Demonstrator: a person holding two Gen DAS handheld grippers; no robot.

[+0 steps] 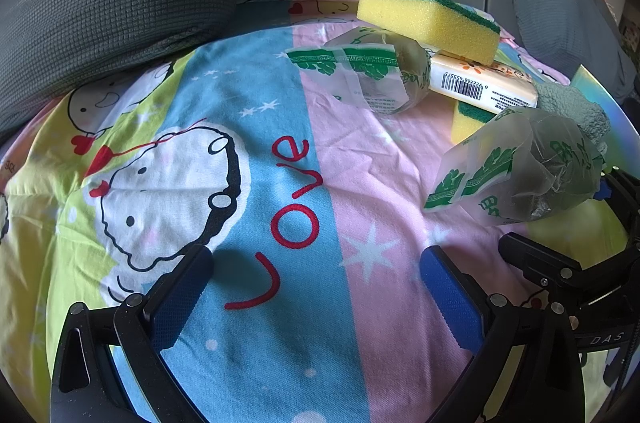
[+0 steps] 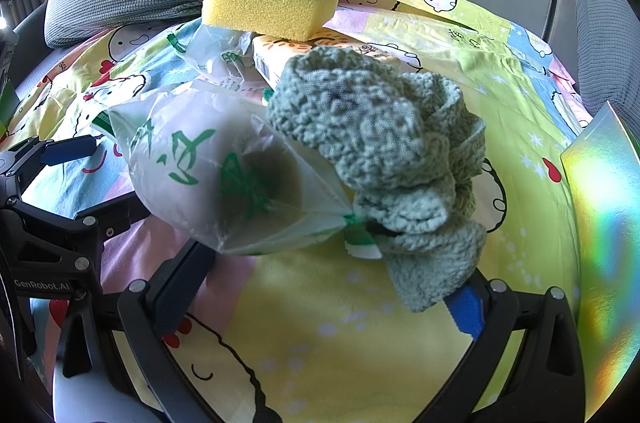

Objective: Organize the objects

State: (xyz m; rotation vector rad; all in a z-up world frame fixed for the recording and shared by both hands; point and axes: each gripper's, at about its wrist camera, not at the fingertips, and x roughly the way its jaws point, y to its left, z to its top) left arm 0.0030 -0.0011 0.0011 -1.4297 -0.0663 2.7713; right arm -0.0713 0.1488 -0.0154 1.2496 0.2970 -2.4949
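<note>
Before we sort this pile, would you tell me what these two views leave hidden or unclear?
- Second sponge: left wrist view shows only a corner; the soap pack and near plastic bag cover the rest.
- Near bag's contents: right wrist view, blurred behind cloudy plastic.
- Shiny card: cut off by the right edge in the right wrist view.
- Soap pack: right wrist view, mostly behind the green cloth and top sponge.

Words you can read

"Love" in red on the bed sheet [image 1: 296, 215]; "GenRobot.AI" on the left gripper [image 2: 42, 285]; a barcode on the soap box [image 1: 476, 85].
</note>
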